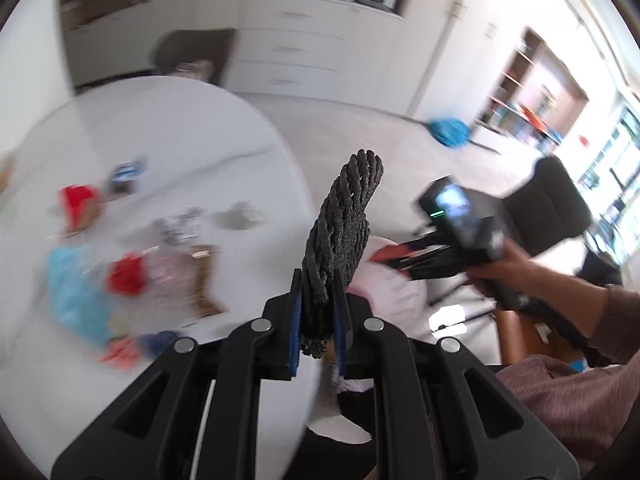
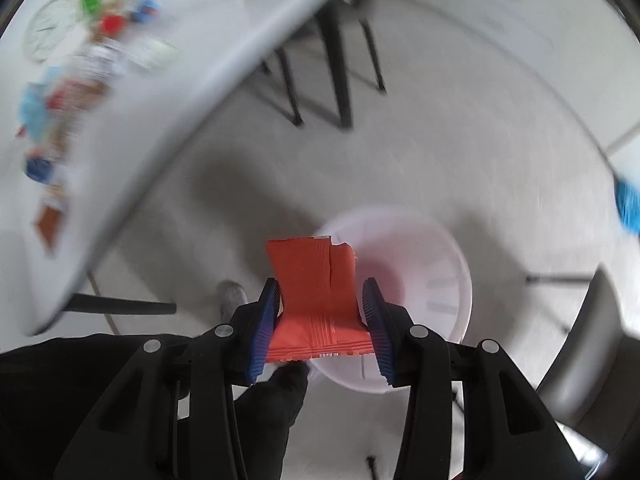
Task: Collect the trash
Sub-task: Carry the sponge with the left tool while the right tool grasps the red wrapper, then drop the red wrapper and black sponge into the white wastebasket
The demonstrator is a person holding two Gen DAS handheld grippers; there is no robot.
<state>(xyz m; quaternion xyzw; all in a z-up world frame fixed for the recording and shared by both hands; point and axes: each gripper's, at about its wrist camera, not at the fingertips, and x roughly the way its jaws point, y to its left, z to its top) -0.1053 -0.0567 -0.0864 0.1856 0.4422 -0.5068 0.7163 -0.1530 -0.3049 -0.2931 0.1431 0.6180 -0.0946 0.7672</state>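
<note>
My left gripper (image 1: 318,300) is shut on a dark grey knobbly piece of trash (image 1: 340,236) that sticks up between its blue pads, held past the table's edge. My right gripper (image 2: 324,320) is shut on a torn orange-red wrapper (image 2: 316,304), just over the near rim of a white bin (image 2: 420,292) on the floor. In the left wrist view the right gripper (image 1: 404,258) shows with the wrapper above the same bin (image 1: 396,292). Several wrappers (image 1: 132,272) lie scattered on the round white table (image 1: 180,128).
Chair and table legs (image 2: 336,80) stand on the grey floor beyond the bin. A dark chair (image 2: 588,344) is at the right. A blue bag (image 1: 448,130) lies on the floor. A white clock face (image 2: 50,28) lies on the table.
</note>
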